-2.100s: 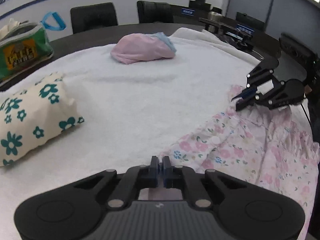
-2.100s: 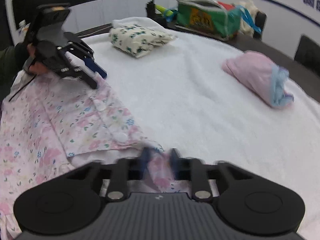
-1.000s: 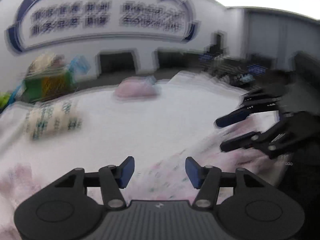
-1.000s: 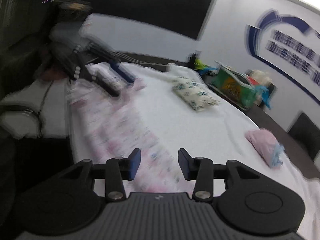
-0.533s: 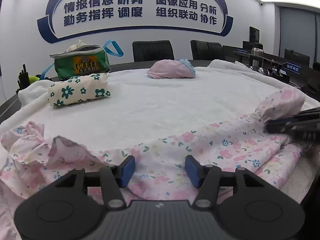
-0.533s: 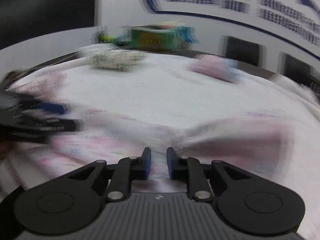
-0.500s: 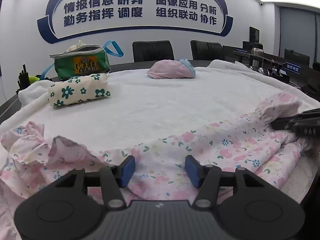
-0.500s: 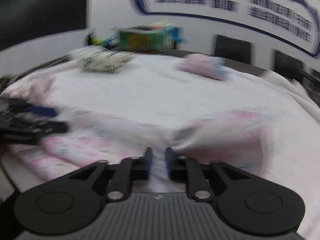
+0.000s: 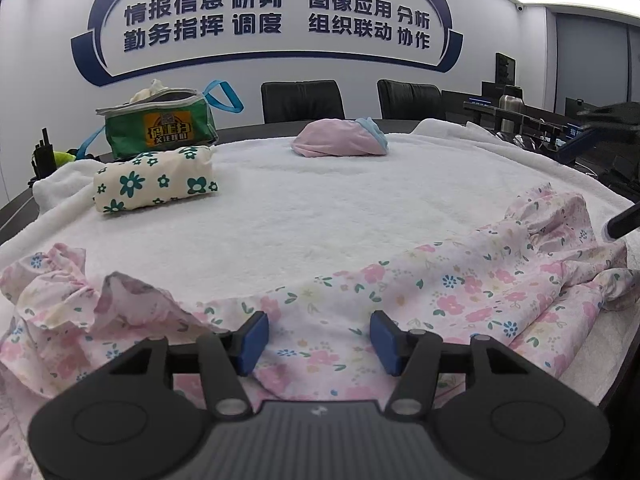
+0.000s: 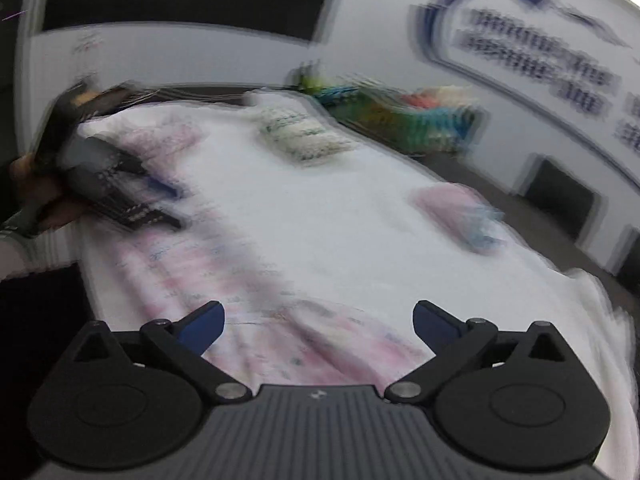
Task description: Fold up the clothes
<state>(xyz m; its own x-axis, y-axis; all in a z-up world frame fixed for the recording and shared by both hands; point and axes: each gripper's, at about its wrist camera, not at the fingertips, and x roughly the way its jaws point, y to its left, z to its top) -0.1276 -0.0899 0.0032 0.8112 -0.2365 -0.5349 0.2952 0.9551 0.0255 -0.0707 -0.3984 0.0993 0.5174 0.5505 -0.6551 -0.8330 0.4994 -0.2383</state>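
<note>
A pink floral garment [image 9: 460,292] lies spread along the near edge of the white towel [image 9: 320,216] that covers the table. My left gripper [image 9: 319,338] hovers open over the garment's middle hem, its blue pads apart and pressing nothing. At the far right edge my right gripper [image 9: 604,180] stands beyond the ruffled sleeve. The right wrist view is blurred by motion. There my right gripper [image 10: 320,326] has its jaws opening wide, with the garment [image 10: 248,280] lying loose below them. A hand holds my left gripper [image 10: 172,206] at the left.
A folded white cloth with green flowers [image 9: 154,178] and a folded pink and blue bundle [image 9: 340,142] lie further back on the towel. Behind them are a green bag [image 9: 160,128] and two black chairs [image 9: 302,100]. The table drops off at the near and right edges.
Both grippers were shut on the garment two seconds ago. Both have let it go and it now lies flat. In the last half second the right jaws went from nearly shut to wide and swung aside.
</note>
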